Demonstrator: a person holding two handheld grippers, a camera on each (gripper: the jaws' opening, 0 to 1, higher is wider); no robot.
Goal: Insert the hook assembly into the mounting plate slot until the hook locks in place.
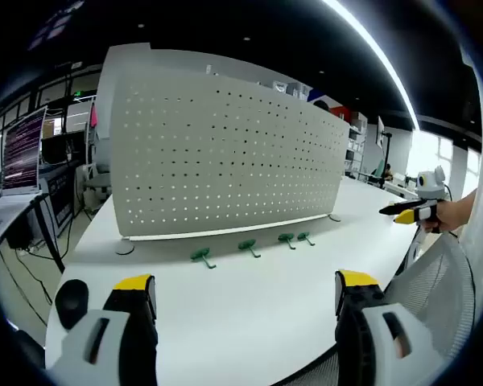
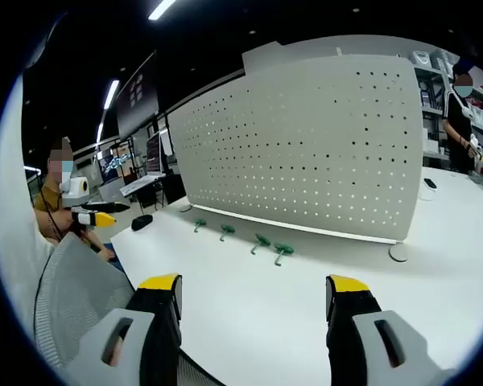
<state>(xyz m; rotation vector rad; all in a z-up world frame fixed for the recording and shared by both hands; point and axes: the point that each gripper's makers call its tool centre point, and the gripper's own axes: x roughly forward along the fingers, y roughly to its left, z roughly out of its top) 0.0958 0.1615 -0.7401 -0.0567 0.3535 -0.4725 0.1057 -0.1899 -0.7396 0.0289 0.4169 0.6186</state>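
**Both claws empty and well short of the hooks: risks ahead**

Left claw point(image 1: 245, 301): jaws apart, nothing between them, held over the near edge of the surface point(image 1: 249, 314). Right claw point(image 2: 253, 305): jaws likewise apart and empty, also at the near edge.

Four green hooks point(image 1: 249, 248) lie in a row on the surface, just in front of the foot of the pegboard point(image 1: 225, 161), which stands upright at the far side. In the right gripper view the same hooks point(image 2: 258, 243) lie near the board point(image 2: 306, 145), well apart from the claw. None is in a slot yet, by my reading.

Risks, as judgement:
- The hooks are small and lie flat; a pinch from above could skid one along the smooth surface or under the board's edge.
- A crooked grip would leave the prongs misaligned with the holes, so the hook could jam or sit unlocked.
- Pushing hard may tip or slide the free-standing board.
- A mesh chair back point(image 1: 435, 281) sits near the left claw and could snag an approach.
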